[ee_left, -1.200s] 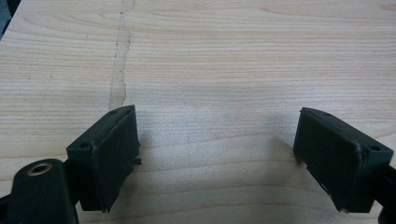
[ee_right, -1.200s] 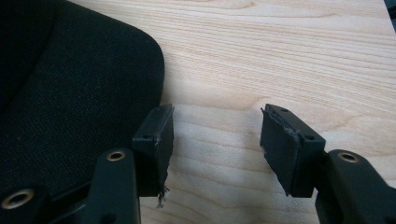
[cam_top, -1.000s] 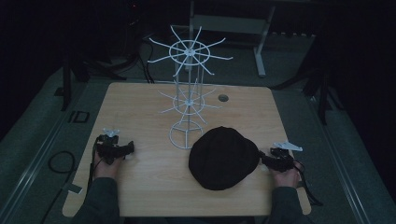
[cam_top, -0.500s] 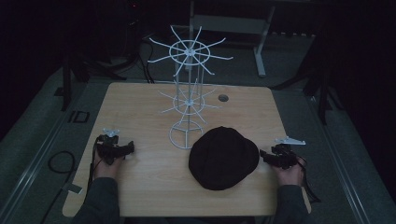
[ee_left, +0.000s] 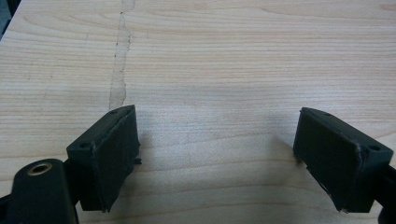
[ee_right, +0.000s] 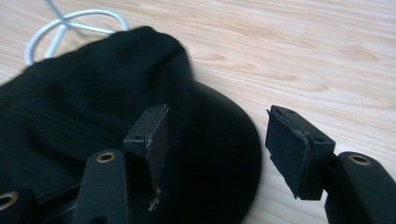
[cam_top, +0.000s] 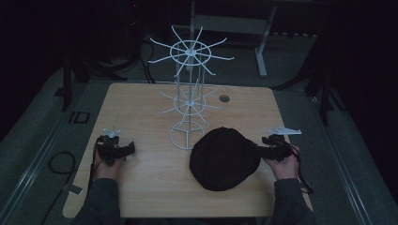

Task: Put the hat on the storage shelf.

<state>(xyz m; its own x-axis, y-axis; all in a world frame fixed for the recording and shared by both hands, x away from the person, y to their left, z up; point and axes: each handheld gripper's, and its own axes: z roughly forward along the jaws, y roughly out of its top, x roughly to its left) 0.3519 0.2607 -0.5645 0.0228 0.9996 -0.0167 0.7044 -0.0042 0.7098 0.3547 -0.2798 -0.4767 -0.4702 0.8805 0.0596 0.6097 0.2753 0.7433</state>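
Observation:
A black cap (cam_top: 224,158) lies flat on the wooden table (cam_top: 141,187), just in front of a white wire rack (cam_top: 190,93). My right gripper (cam_top: 263,151) sits at the cap's right edge, open, its jaws pointing left at the cap. In the right gripper view the open right gripper (ee_right: 217,140) hovers over the cap's brim (ee_right: 219,154), one jaw above the black fabric, the other above bare wood. My left gripper (cam_top: 129,149) rests on the table's left side, open. In the left gripper view the left gripper (ee_left: 217,144) has only wood between its jaws.
The rack's round wire base (cam_top: 185,136) stands mid-table, touching the cap's far edge, with spoked arms at two heights. A small round hole (cam_top: 224,99) is in the table behind it. Dark floor and a desk frame (cam_top: 263,47) lie beyond.
The right gripper has edged slightly forward and left toward the cap's right edge. The left gripper has stayed where it was.

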